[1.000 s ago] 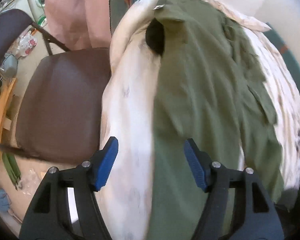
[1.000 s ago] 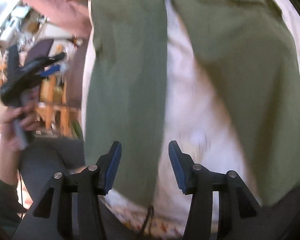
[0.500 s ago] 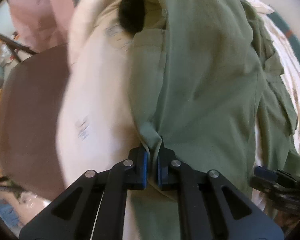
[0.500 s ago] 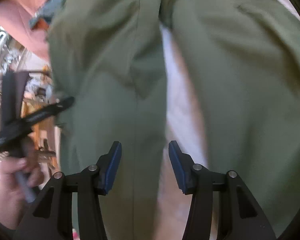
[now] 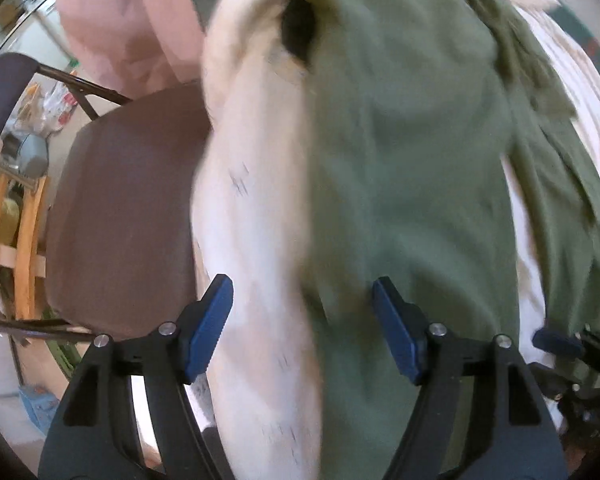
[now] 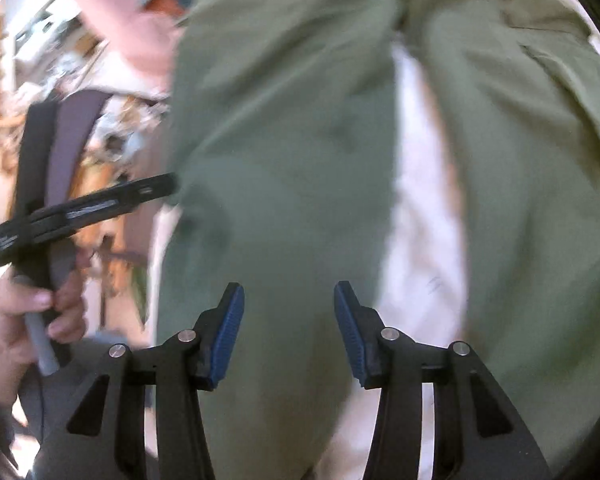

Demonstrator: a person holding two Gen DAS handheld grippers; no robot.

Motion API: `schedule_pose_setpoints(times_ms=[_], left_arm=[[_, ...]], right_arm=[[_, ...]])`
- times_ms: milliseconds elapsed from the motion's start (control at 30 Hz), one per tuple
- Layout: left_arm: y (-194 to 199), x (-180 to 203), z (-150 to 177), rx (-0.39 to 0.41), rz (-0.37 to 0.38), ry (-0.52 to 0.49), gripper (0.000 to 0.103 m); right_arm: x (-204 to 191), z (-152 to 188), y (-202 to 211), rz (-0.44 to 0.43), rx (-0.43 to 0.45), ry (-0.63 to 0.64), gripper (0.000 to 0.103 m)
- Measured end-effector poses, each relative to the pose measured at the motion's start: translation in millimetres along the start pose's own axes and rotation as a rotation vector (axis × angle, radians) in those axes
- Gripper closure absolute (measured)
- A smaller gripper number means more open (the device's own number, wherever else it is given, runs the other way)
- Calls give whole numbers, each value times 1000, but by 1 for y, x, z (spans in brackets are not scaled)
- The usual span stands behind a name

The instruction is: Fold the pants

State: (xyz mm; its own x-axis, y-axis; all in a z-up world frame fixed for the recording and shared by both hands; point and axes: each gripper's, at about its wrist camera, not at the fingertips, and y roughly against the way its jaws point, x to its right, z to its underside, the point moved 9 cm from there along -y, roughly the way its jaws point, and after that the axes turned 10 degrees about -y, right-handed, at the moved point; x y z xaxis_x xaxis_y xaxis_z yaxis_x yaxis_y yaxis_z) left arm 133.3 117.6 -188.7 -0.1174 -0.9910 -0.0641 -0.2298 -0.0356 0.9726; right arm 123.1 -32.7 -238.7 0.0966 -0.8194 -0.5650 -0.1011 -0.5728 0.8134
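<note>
Olive-green pants (image 5: 412,168) are being spread lengthwise over a white, faintly printed cover (image 5: 256,240), apparently bedding, w/ both legs lying side by side and a strip of white showing between them in the right wrist view. A brown padded chair (image 5: 128,208) is standing just beside the cover's edge; pink fabric (image 5: 120,20) is hanging behind it. The left gripper (image 5: 302,330) is being held above the outer edge of one leg, its jaws opening wide; cloth lies below the gap but is not being pinched by the blue pads. The right gripper (image 6: 288,336) is being held over the same leg, nearer the strip of white, jaws roughly half open and empty, fabric only passing beneath. In that view the person's hand (image 6: 24,320) is seen wrapped round the left tool's handle at the cover's edge.

Judged stage: early, no fold yet made. For a clean fold, the outer seam edge should be taken w/ both jaws, each bite kept shallow so the cover isn't caught too, then the leg carried across onto its partner w/ edges matched. Frames are blurred, so exact contact can't be confirmed.
</note>
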Motion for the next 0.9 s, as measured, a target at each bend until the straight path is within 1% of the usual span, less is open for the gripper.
schedule_pose_setpoints(times_ms=[33, 100, 133, 167, 233, 267, 367, 433, 467, 500, 567, 600, 633, 667, 700, 767, 800, 833, 867, 900], left_arm=[[-6, 12, 9, -31, 9, -27, 34], [-26, 25, 34, -103, -20, -78, 34], [-37, 28, 46, -153, -37, -100, 34], [-48, 29, 59, -202, -39, -112, 34], [-53, 34, 71, -219, -66, -146, 30], [-50, 37, 81, -240, -71, -182, 30], [-46, 43, 124, -347, -28, -219, 30], [-37, 41, 146, -364, -39, -274, 29], [-31, 40, 150, -364, -48, -276, 29], [-21, 40, 151, -356, -54, -258, 31], [-4, 48, 143, -292, -27, -228, 31], [9, 59, 138, -223, -5, -221, 31], [15, 66, 135, -184, 7, -221, 31], [18, 74, 135, -156, 23, -204, 31], [19, 75, 139, -158, 27, -182, 31], [9, 72, 154, -180, 16, -111, 31], [6, 68, 160, -193, 10, -86, 31], [0, 59, 169, -217, 12, -40, 31], [-2, 52, 178, -241, 30, 20, 31], [-1, 46, 186, -247, 61, 78, 31]], right_arm=[[-7, 10, -6, -4, -20, 35, 55], [-18, 26, -28, 3, -67, 80, 55], [-17, 32, -38, 18, -88, 82, 55], [-13, 42, -54, 55, -128, 79, 55], [-3, 60, -72, 95, -212, 64, 55], [-1, 70, -74, 97, -245, 52, 55], [-4, 110, -64, 125, -308, 93, 55], [-6, 143, -55, 131, -357, 102, 55], [-5, 150, -52, 139, -371, 108, 55], [-7, 158, -47, 153, -371, 118, 55], [-16, 164, -34, 142, -372, 121, 54], [-21, 160, -26, 117, -352, 107, 52], [-26, 164, -17, 83, -312, 87, 52], [-30, 157, -9, 70, -266, 73, 52], [-29, 153, -5, 87, -233, 70, 52], [-14, 142, -8, 166, -156, 39, 52], [-5, 142, -12, 181, -153, 7, 52], [7, 150, -12, 178, -160, -45, 52], [16, 152, -8, 144, -146, -120, 54], [22, 153, 0, 113, -112, -175, 54]])
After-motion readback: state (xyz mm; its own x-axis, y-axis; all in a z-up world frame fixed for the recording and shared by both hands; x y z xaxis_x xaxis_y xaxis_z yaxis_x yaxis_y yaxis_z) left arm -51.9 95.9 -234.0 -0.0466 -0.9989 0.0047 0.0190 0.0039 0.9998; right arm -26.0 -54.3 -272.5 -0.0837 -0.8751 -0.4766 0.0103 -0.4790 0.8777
